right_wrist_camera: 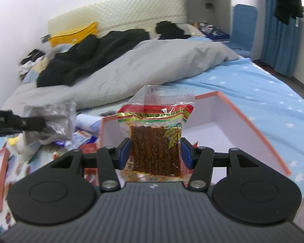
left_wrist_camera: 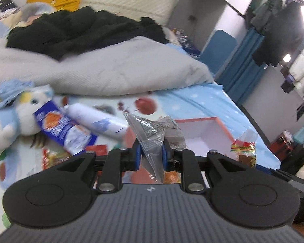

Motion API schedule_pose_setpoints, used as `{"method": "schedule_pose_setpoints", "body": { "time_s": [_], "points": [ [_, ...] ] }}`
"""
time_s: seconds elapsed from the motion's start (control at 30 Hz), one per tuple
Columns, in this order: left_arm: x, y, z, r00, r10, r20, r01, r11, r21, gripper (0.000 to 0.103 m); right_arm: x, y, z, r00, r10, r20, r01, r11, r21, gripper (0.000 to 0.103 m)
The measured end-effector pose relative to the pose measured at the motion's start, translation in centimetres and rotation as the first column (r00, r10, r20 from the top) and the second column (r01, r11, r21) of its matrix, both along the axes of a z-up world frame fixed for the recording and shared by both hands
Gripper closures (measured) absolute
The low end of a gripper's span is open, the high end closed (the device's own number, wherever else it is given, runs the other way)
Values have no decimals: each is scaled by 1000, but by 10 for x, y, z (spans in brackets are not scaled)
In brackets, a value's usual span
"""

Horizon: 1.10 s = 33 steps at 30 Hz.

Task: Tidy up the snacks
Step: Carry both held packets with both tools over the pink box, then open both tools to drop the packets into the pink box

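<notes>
Overhead, left fingers (left_wrist_camera: 151,154) pinching crinkly clear packet (left_wrist_camera: 152,133), right fingers (right_wrist_camera: 155,151) clamping glossy (brown-stick) pouch (right_wrist_camera: 156,133)

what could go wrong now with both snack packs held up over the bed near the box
1. The left tongs pinch only a thin fold of the crinkly clear packet; it could slide out before reaching the pink-rimmed box.
2. The spicy strip pack in the right tongs looks oily and may slip.
3. Both tongs are heading for one box and might bump.
</notes>
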<state>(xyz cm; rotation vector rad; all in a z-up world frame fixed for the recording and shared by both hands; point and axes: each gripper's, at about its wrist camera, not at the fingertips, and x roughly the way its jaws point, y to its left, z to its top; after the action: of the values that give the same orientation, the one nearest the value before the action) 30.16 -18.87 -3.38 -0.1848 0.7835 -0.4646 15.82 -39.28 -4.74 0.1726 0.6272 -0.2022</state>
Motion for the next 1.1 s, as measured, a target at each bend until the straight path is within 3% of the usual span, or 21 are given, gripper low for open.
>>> {"method": "schedule_pose_setpoints", "body": {
  "time_s": [0.23,0.53,0.57,0.6,0.67,0.7,0.73,1.1],
  "points": [
    [7,-58,-15,996,-77,-38,78,997,29,80,-1,-28,-21,996,-43,-73,43,999,-3,48],
    [9,-86,-55,986,-111,-128,121,989,79,78,0,-39,-63,986,-45,-163,51,998,32,46],
    [12,-85,-59,984,-103,-144,115,990,83,74,1,-40,-67,984,-40,-171,47,998,34,45],
    [13,-84,-61,985,-92,-146,106,990,91,72,2,-42,-69,983,-43,-180,50,998,36,38],
    [13,-81,-60,988,-78,-130,90,991,94,47,2,-47,-73,982,-56,-183,67,996,53,25],
    [12,-79,-58,990,-76,-122,88,991,96,41,2,-49,-73,981,-60,-184,72,996,61,16],
    [10,-78,-57,992,-73,-107,84,992,99,36,1,-51,-72,982,-61,-181,74,995,68,16],
    [-17,-59,-15,996,-90,-11,91,991,102,32,-22,-29,-26,999,-29,-46,32,997,75,16]
  ]
}}
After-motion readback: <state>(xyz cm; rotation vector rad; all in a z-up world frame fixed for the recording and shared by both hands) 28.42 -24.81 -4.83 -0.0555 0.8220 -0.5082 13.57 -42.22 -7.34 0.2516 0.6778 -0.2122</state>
